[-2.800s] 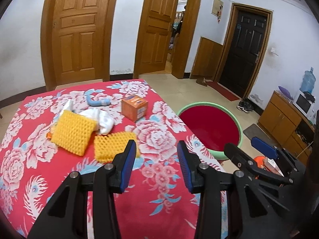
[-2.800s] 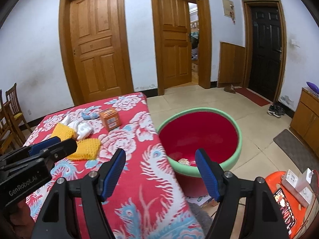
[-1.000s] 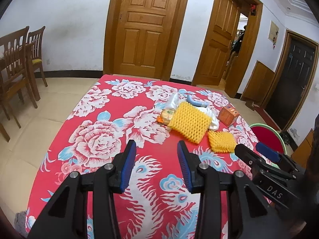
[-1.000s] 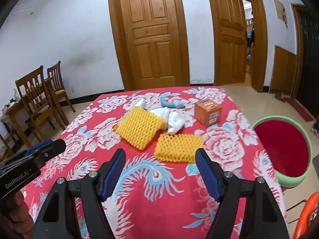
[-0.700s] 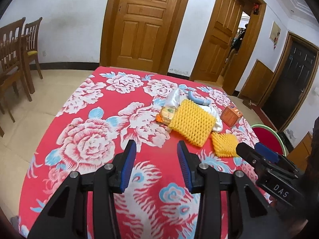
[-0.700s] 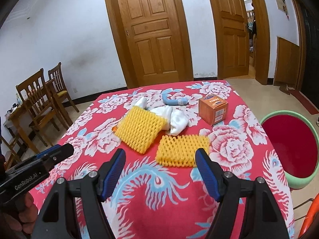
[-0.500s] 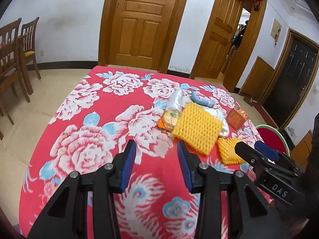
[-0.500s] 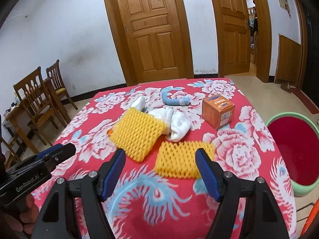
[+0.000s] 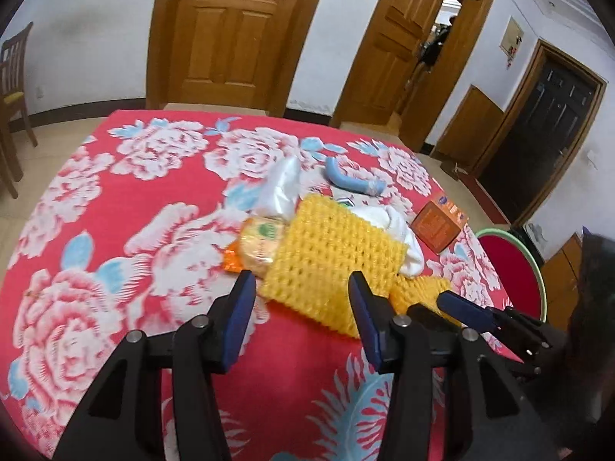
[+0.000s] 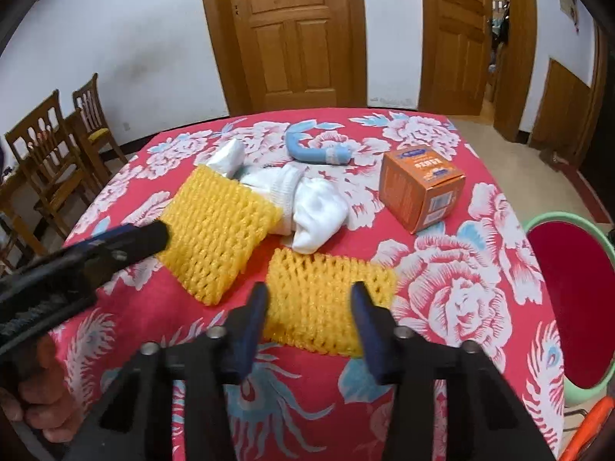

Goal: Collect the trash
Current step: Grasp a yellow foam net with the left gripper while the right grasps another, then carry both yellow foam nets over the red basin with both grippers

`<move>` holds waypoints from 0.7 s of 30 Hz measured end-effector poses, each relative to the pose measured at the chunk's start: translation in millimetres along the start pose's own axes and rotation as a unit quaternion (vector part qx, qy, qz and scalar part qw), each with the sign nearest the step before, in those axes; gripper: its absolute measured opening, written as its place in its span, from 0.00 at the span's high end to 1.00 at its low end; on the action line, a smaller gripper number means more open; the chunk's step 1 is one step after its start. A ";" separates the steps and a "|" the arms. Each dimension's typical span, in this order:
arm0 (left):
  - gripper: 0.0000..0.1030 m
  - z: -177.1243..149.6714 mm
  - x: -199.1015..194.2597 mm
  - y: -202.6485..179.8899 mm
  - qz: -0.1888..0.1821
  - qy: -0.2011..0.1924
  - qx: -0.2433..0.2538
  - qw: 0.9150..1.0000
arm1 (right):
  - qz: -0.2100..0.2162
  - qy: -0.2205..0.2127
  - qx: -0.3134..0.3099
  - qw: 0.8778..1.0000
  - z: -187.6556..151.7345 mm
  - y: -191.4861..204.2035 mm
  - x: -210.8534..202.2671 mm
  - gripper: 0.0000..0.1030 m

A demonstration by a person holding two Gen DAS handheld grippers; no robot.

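My right tongs [image 10: 309,307] have just been narrowing, jaws still apart astride the near edge of the small yellow foam net [image 10: 330,296], pads not pressing it. That net lies flat on the desk [image 10: 442,307], long axis running left to right across my view. My left tongs [image 9: 300,299] have just been widening, empty, before the big yellow foam net [image 9: 330,257], which lies flat with its long axis slanting away to the left. The orange box [image 10: 419,188] stands beyond, near the red basin [image 10: 569,292].
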State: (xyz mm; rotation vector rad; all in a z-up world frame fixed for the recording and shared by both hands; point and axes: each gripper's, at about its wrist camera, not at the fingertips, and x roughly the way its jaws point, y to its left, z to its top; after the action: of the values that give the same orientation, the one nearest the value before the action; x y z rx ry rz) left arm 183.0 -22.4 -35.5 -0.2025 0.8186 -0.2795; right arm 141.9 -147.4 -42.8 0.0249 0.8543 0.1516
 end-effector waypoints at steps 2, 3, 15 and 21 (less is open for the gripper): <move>0.51 0.6 6.6 -1.3 -0.002 0.005 0.001 1.000 | 0.007 -0.002 0.006 1.000 1.1 -4.9 -1.0 0.79; 0.51 0.7 8.8 -1.7 -0.003 0.006 0.001 1.000 | 0.015 -0.004 0.007 1.000 1.5 -7.2 -1.7 0.89; 0.84 -13.1 2.9 -19.3 -0.001 0.032 0.046 0.998 | 0.040 -0.012 0.007 0.999 -0.5 -5.2 -7.5 0.89; 0.84 -16.9 -17.5 -15.0 -0.003 0.020 0.029 0.999 | 0.041 -0.041 -0.007 0.998 1.1 4.1 -30.4 0.89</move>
State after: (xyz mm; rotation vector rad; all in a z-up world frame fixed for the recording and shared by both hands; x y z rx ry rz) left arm 156.6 -32.1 -30.5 -0.1459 0.8482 -0.3137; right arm 122.6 -147.6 -19.0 0.0522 0.7697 0.2326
